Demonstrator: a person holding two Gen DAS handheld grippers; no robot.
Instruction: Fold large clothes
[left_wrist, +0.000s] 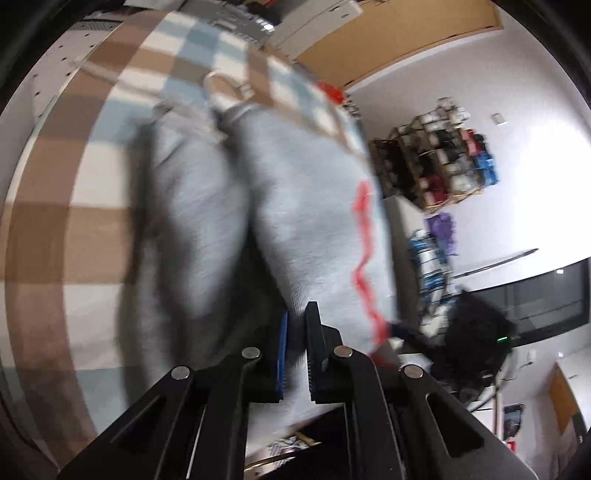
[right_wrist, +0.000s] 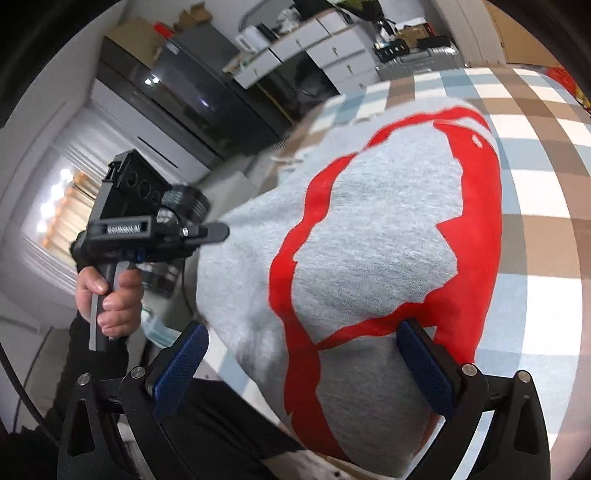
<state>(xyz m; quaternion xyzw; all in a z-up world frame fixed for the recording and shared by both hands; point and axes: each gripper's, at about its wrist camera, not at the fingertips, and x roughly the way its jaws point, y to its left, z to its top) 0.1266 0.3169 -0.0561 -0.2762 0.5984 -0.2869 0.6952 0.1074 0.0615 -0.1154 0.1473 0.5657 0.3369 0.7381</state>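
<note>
Left gripper (left_wrist: 295, 354), jaws nearly closed, pinches a grey sweatshirt (left_wrist: 295, 206) hem at 6 o'clock; its long axis runs toward 12 o'clock over a checked blanket (left_wrist: 74, 229). Right gripper (right_wrist: 306, 369) stands wide apart, holding nothing, straddling the garment's red print (right_wrist: 476, 236). Open blanket lies at 3 o'clock.

Right tongs (right_wrist: 303, 365) spread wide over grey sweatshirt (right_wrist: 369, 240) on checked cloth (right_wrist: 546, 177).
</note>
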